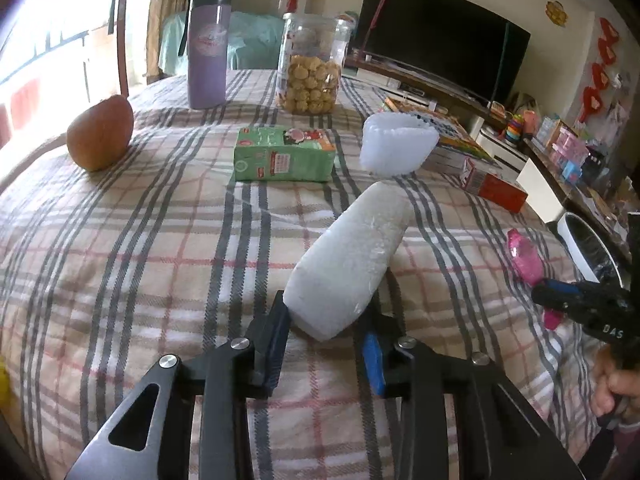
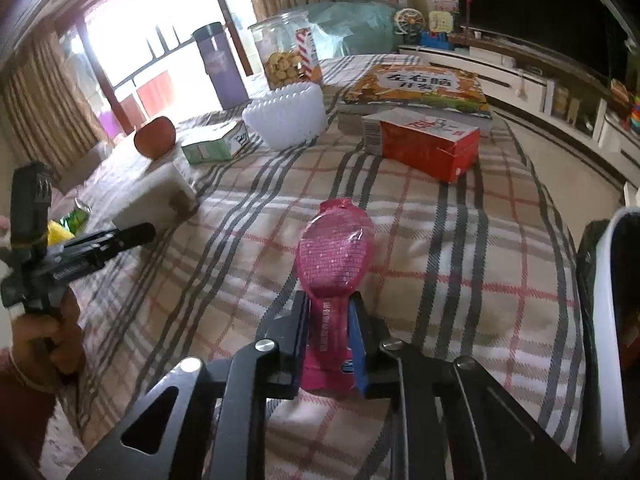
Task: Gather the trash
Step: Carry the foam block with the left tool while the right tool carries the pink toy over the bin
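Checked cloth covers the counter [image 1: 120, 240] in the left wrist view. At lower centre the left tool [image 1: 326, 330] pinches the near end of a white bottle [image 1: 352, 256]; it looks light, stiff and a bit slick, so a hold at the flat base suits it. A green carton [image 1: 284, 154], white bowl [image 1: 396, 144] and cookie jar [image 1: 310, 68] lie beyond, well clear.

Right wrist view: the right tool [image 2: 330, 336] clamps a pink wrapper [image 2: 336, 256], thin and crinkly, by its tail. The bin [image 2: 612, 280] sits at right edge, with nothing between.
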The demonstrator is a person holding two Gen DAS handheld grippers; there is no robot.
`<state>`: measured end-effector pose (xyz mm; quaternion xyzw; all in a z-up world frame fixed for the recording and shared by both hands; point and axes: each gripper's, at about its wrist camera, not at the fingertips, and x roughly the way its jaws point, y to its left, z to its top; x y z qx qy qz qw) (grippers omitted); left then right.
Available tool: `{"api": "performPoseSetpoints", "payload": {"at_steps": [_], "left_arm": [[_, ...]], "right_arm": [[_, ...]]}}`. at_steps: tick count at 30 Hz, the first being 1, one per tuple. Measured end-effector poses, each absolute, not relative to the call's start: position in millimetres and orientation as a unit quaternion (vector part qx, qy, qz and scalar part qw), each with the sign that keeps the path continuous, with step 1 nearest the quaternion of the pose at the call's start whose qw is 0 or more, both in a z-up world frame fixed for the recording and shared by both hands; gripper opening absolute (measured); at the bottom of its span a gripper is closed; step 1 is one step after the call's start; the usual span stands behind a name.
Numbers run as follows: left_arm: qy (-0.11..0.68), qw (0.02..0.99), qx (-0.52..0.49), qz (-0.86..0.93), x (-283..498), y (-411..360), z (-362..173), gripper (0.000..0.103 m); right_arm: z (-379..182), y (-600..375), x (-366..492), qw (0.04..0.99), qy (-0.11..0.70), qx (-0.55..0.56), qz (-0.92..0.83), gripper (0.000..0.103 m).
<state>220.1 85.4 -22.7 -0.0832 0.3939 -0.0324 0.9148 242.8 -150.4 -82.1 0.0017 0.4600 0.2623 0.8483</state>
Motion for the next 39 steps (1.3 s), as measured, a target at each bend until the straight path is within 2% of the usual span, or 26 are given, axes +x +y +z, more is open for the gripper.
{"api": "performPoseSetpoints", "payload": {"at_steps": [15, 39], "left_arm": [[0.38, 0.91, -0.11, -0.121, 187.8, 11.6, -8.4, 0.029], [0.397, 0.891, -0.082, -0.206, 222.0, -91.1, -8.2, 0.029]], "right_arm": [[-49.8, -203.1, 206.8, 0.866, 0.425, 0.086, 0.25, 0.019], [-31.0, -321.3, 175.9, 0.892, 0.388, 0.158, 0.17, 0.019]]}}
